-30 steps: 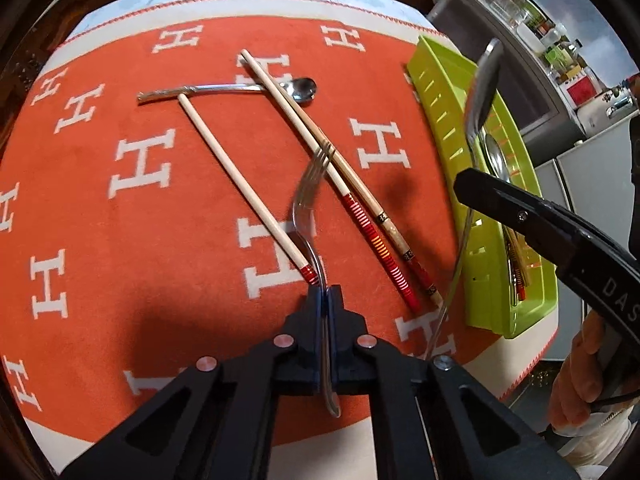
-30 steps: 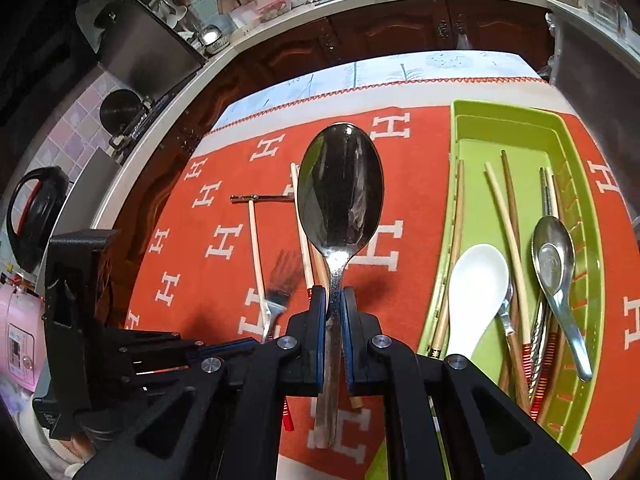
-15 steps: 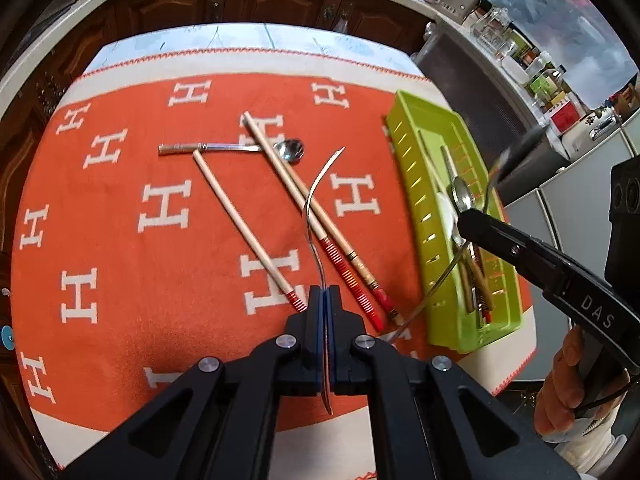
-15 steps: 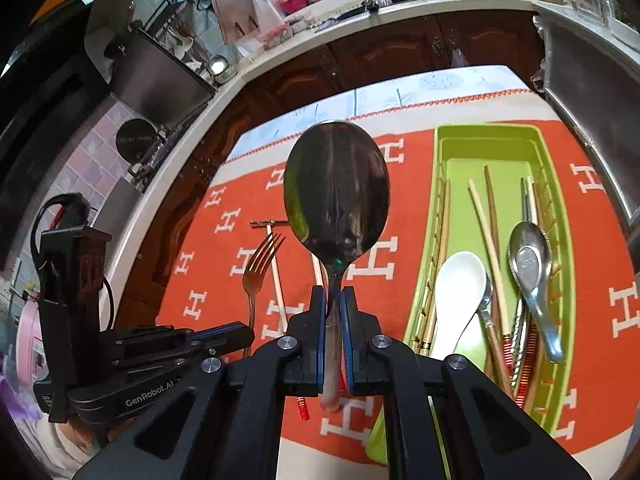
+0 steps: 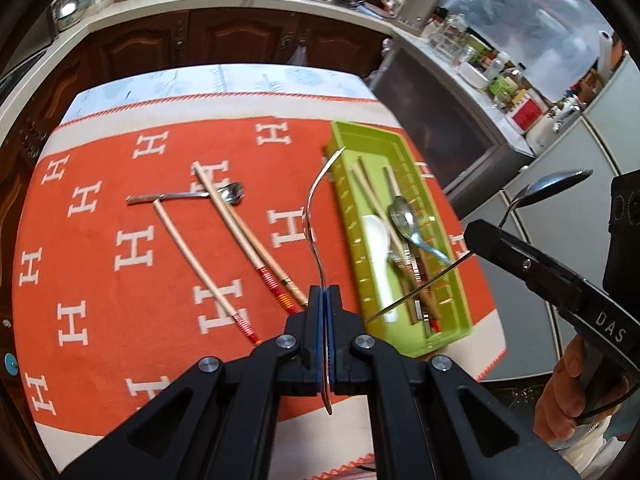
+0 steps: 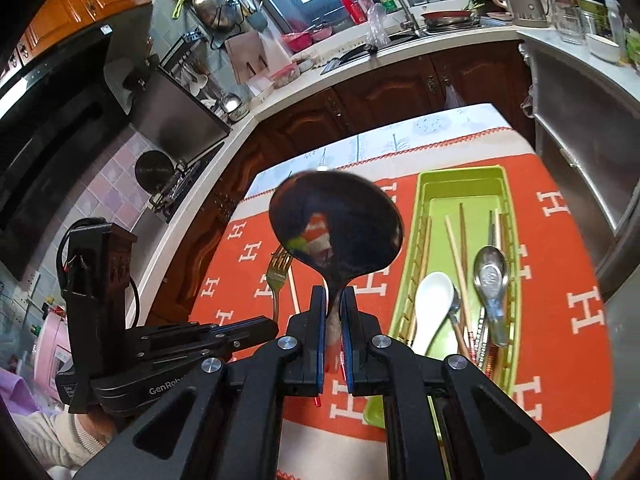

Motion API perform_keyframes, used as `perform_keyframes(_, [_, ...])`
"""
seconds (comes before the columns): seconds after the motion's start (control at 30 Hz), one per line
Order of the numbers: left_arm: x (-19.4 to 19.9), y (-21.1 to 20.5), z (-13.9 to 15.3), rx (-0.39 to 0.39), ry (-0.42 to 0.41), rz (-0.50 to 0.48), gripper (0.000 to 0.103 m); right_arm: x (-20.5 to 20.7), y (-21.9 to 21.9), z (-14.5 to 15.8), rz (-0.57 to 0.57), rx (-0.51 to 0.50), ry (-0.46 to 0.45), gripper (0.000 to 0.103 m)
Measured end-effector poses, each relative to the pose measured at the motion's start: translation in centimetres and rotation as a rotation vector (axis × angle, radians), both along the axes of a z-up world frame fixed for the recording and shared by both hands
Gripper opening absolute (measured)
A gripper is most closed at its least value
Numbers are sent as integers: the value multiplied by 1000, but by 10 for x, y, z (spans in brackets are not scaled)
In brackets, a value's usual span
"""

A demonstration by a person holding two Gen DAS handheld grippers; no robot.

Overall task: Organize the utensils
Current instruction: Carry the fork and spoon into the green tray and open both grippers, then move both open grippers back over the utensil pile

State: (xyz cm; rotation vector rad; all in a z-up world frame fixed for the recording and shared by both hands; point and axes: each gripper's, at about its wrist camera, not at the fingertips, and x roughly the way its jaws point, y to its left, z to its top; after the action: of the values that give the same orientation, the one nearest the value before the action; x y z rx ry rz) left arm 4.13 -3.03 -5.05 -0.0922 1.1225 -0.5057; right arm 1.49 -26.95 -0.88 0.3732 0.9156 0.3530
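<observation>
**Both grippers loaded, above the mat, tray not yet reached**

Left gripper point(image 5: 325, 300): jaws clenched on the fork point(image 5: 316, 216), gripped low on the handle, tines curving up and ahead of the jaws. Right gripper point(image 6: 331, 308): jaws clenched on the neck of the large spoon point(image 6: 335, 228), bowl standing straight ahead of the jaws. Green tray point(image 6: 505, 184) lies ahead and right of the right jaws; ahead-right of the left jaws too.

Risks, as judged:
- Both pieces are slim polished metal held at one end; either could pivot or slip in the pads.
- The two grippers sit close; spoon handle and fork could clash on approach.
- The tray is crowded, so a dropped piece may land crosswise.

Hard to read: the spoon bowl blocks the mat straight ahead; chopsticks point(image 5: 244, 236) and small spoon point(image 5: 188, 197) on the mat show only in the left view. Tray dividers unclear.
</observation>
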Motion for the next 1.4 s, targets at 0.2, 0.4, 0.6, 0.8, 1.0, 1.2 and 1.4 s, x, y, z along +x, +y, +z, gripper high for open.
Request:
perform_keyframes(0.2, [-5,-20,17,-38,-13,-50,0,-18,-27,20,-35,-5,1,6])
perform_keyframes(0.4, [-3,-47,26,-100,25,-100,0,-27,-51,31,-77,-80,24,7])
perform_keyframes(0.6, [10,-85,8,-107,77,-143,0,-8,-67,5,-94,-180,111,7])
perform_keyframes(0.8, [32,-109,-29,-34,98,-156,0,32,-70,-44,-87,-230,228,7])
perform_keyframes(1.0, [43,-110,-37,14,77,-142,18,68,-79,-81,-134,-203,288,9])
perform_keyframes(1.2, [49,-88,-28,28,52,-91,53,77,-70,-79,-140,-165,266,16])
perform_keyframes(1.4, [55,-48,-24,54,27,3,63,86,-34,-62,-110,-157,229,19])
